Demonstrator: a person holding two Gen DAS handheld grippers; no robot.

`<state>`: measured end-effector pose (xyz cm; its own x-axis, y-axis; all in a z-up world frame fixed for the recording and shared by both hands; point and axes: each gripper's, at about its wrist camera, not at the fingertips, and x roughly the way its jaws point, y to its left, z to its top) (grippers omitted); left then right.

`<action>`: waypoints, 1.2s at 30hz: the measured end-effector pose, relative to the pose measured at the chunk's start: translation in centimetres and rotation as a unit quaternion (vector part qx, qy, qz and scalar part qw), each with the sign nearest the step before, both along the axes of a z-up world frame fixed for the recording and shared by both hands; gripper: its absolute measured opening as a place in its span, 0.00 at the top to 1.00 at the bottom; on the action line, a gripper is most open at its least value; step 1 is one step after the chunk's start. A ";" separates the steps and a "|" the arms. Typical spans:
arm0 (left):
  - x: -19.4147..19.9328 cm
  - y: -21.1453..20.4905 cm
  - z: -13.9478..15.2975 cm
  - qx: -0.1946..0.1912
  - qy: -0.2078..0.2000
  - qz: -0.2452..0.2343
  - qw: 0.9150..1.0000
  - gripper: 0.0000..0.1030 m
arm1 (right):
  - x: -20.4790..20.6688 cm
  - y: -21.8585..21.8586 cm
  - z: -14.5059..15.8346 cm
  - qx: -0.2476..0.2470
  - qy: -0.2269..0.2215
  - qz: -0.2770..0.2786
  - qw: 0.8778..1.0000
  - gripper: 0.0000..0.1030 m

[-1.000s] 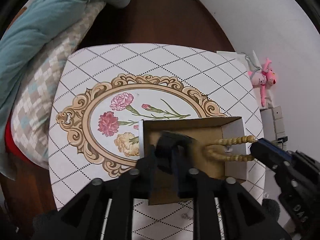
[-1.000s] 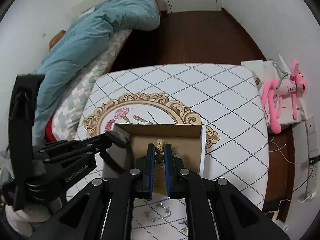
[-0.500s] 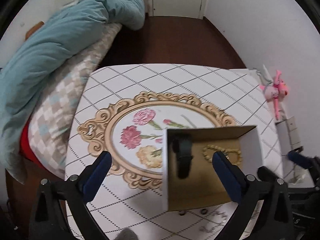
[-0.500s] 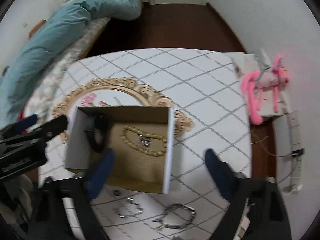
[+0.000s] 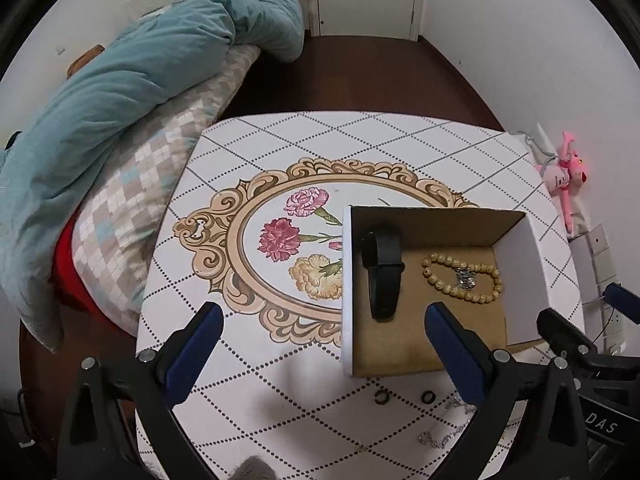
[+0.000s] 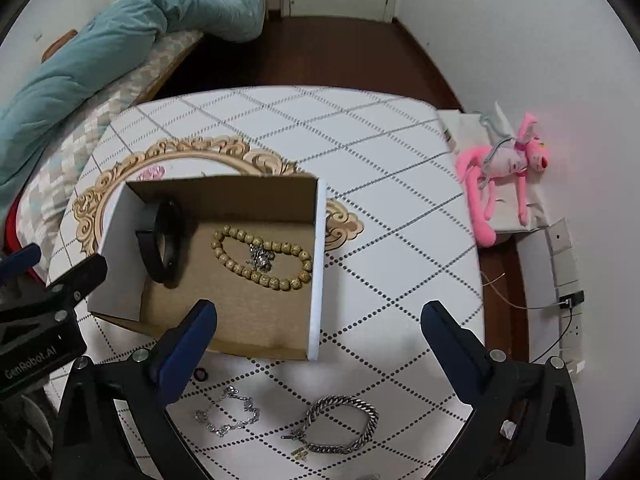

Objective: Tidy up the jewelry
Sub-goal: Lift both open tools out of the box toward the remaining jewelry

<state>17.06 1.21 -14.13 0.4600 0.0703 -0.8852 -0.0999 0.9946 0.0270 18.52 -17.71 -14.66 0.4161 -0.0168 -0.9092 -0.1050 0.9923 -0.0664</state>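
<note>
Now both grippers, left [image 5: 320, 350] and right [image 6: 318, 344], have just been opening and gape wide with nothing between the jaws. The box [image 6: 316, 264] holds the bead bracelet [image 6: 262, 256] and black band [image 6: 164, 240] (dropped flat, well apart). Chain bracelet [image 6: 340, 426], thin chain [image 6: 226, 412] and rings [image 5: 383, 397] wait on the table [image 6: 380, 184] near the box, probably next.

A second ago my left gripper [image 5: 320, 336] was clamped on the black band [image 5: 382, 272] and my right gripper [image 6: 318, 336] on the bead bracelet [image 6: 262, 258]. Both have sprung wide and drawn back toward 6 o'clock, with nothing between the fingers. Band and bracelet now lie loose in the box [image 6: 318, 264], band at 9 o'clock of the beads.
</note>
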 end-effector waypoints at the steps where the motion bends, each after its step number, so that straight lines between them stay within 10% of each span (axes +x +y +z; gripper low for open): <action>1: -0.3 -0.1 0.3 0.000 -0.004 0.000 1.000 0.00 | -0.4 0.0 0.5 -0.001 -0.008 -0.002 1.000 0.00; 26: -9.4 -1.7 11.1 -0.004 -0.108 -0.002 0.994 0.00 | -11.3 -3.2 13.9 0.033 -0.153 -0.035 0.987 0.00; 36: -9.3 -0.8 5.1 0.012 -0.066 0.016 0.998 0.00 | -10.9 -5.5 7.1 0.049 -0.064 -0.074 0.994 0.00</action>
